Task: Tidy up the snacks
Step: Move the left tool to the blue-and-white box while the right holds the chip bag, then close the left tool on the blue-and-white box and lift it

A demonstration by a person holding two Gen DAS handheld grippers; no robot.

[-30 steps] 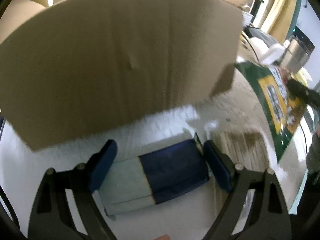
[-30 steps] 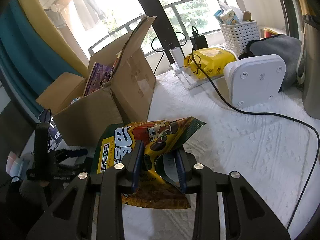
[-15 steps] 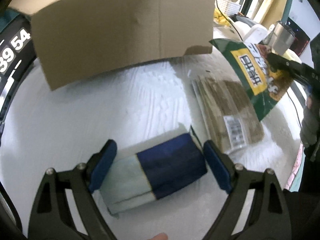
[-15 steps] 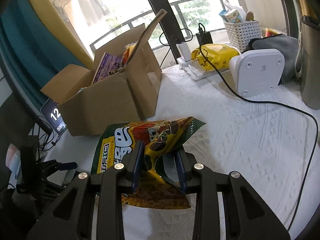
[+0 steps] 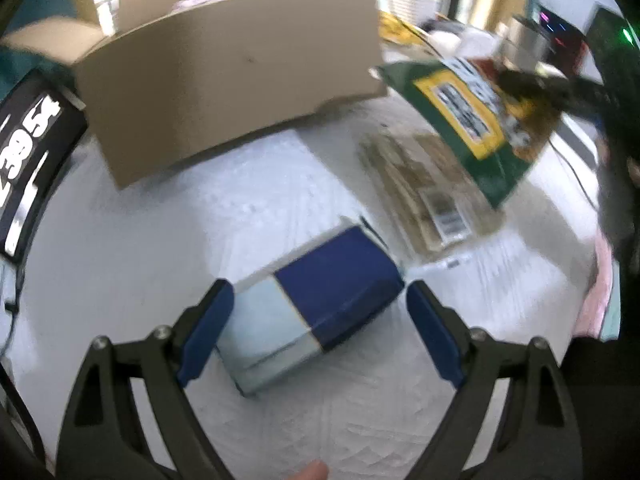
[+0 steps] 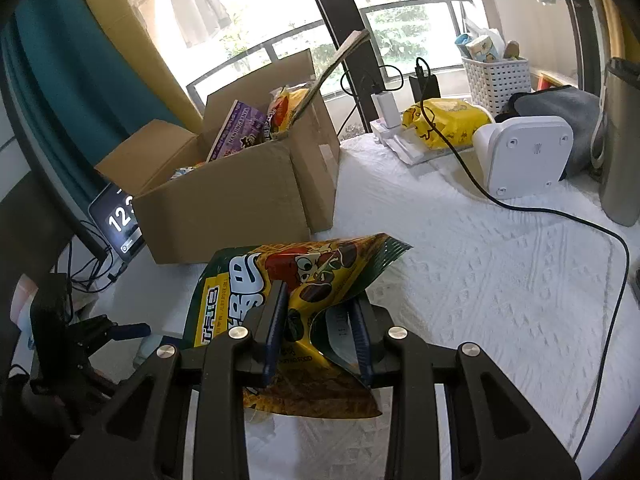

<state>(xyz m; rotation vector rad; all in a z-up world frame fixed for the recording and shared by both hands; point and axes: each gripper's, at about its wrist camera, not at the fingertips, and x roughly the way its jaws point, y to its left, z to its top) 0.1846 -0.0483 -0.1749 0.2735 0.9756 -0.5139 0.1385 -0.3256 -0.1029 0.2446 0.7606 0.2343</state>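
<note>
The right gripper (image 6: 316, 334) pinches the snack bag (image 6: 280, 284) for boxing, while the left gripper (image 5: 316, 320), spread wide, grips the blue box (image 5: 316, 304) near the cardboard box (image 5: 224, 80).

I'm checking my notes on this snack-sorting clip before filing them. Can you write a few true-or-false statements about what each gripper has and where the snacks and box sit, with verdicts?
1. The right gripper is clamped on a green and yellow snack bag. True.
2. The left gripper is closed tight with nothing between its fingers. False: its jaws stand wide, with a blue and pale packet between them.
3. The cardboard box is sealed shut. False: its flaps are open and snack packs stick out of the top.
4. A clear pack of brown snacks lies on the white tablecloth beside the blue and pale packet. True.
5. A black cable runs across the tablecloth. True.
</note>
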